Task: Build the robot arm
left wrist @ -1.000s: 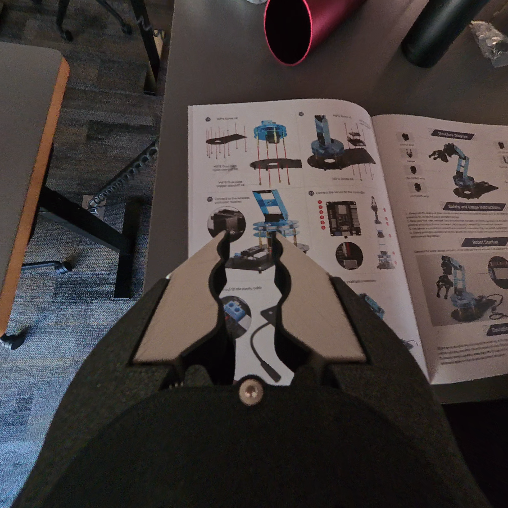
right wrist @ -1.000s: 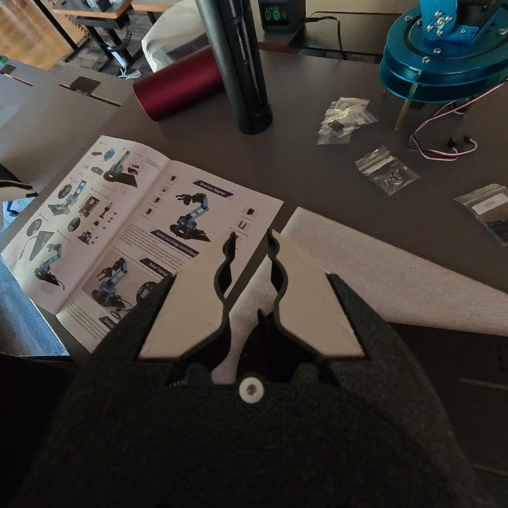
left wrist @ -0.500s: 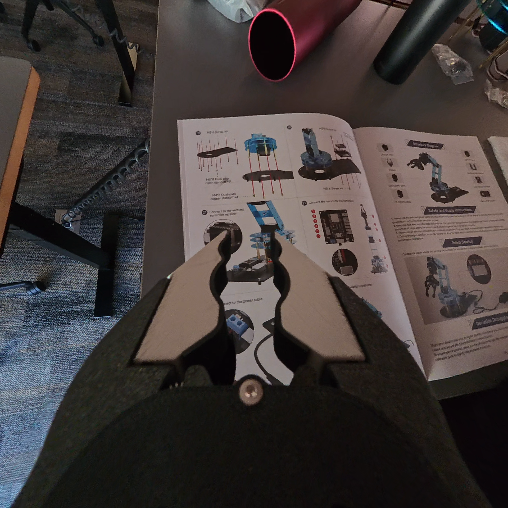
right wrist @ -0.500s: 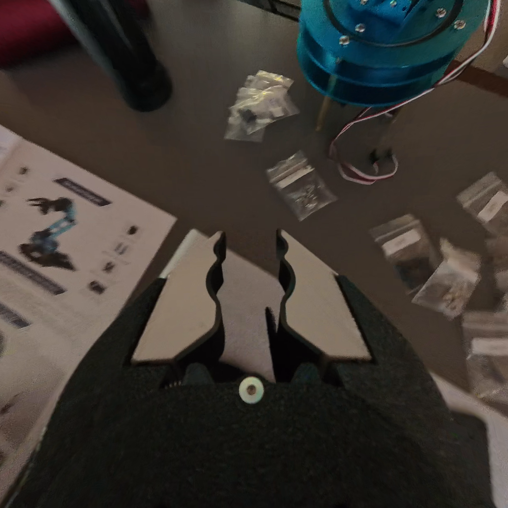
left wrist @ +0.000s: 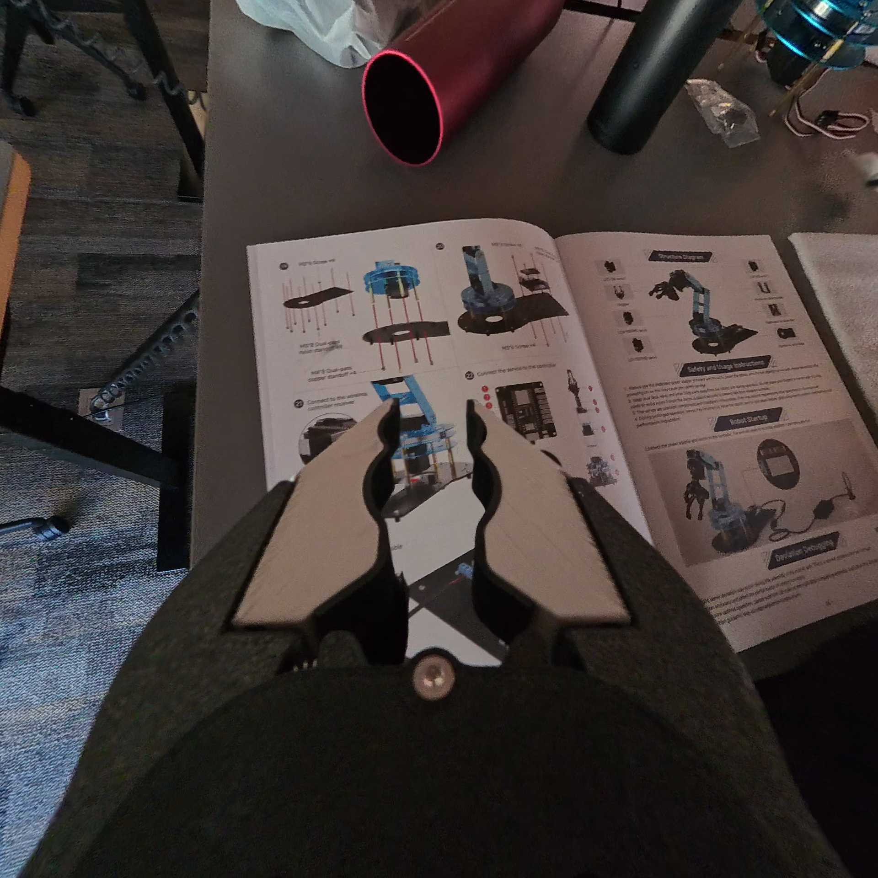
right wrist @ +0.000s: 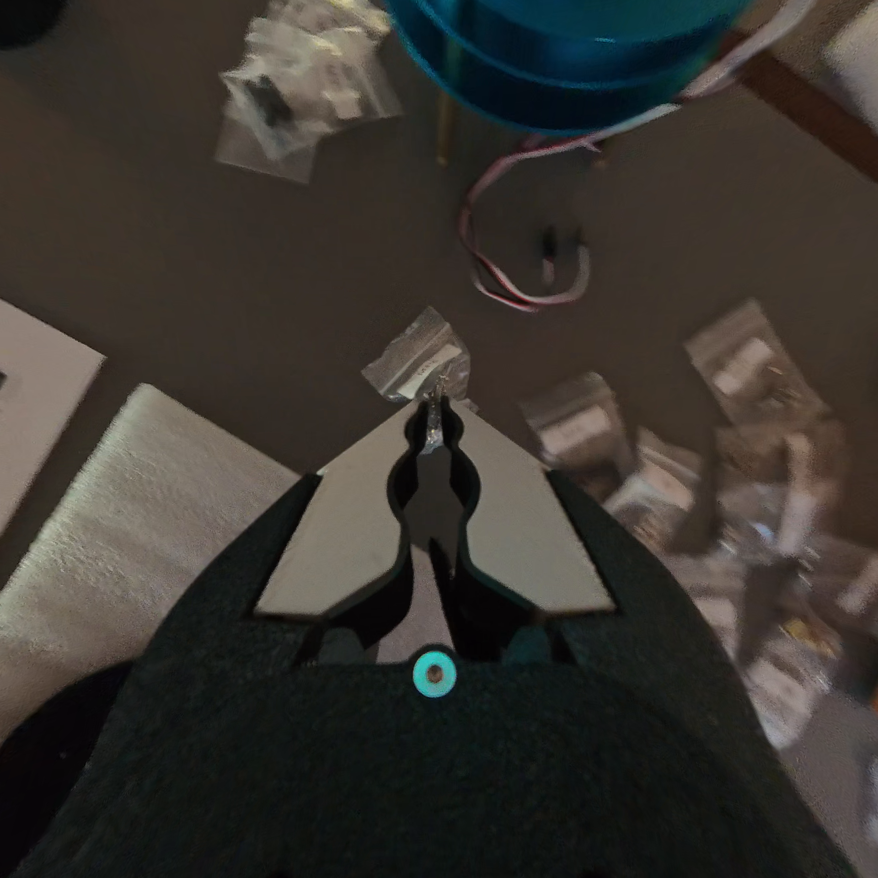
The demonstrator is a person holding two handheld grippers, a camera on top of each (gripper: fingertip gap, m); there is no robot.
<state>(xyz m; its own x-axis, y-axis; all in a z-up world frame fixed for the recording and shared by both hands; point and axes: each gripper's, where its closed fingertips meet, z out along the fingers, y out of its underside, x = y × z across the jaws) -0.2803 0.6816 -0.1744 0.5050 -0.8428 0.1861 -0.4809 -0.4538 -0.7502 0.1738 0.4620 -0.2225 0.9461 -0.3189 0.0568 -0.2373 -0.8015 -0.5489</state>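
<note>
Right wrist view shows the right gripper pinched closed on a small clear bag near the blue base, while the left gripper hovers with jaws apart over the open booklet.

Left claw gapes; right claw pinched together.

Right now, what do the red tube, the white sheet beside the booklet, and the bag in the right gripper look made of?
Red tube: likely anodised metal; smooth satin sheen, thin crisp rim. Could be coated plastic.
White sheet: probably foam packing sheet; matte, fine fibrous texture, soft edge. The booklet is printed paper.
Bag: thin clear plastic film; see-through, creased, glinting, pinched between the right gripper tips. Contents too blurred to tell.
</note>
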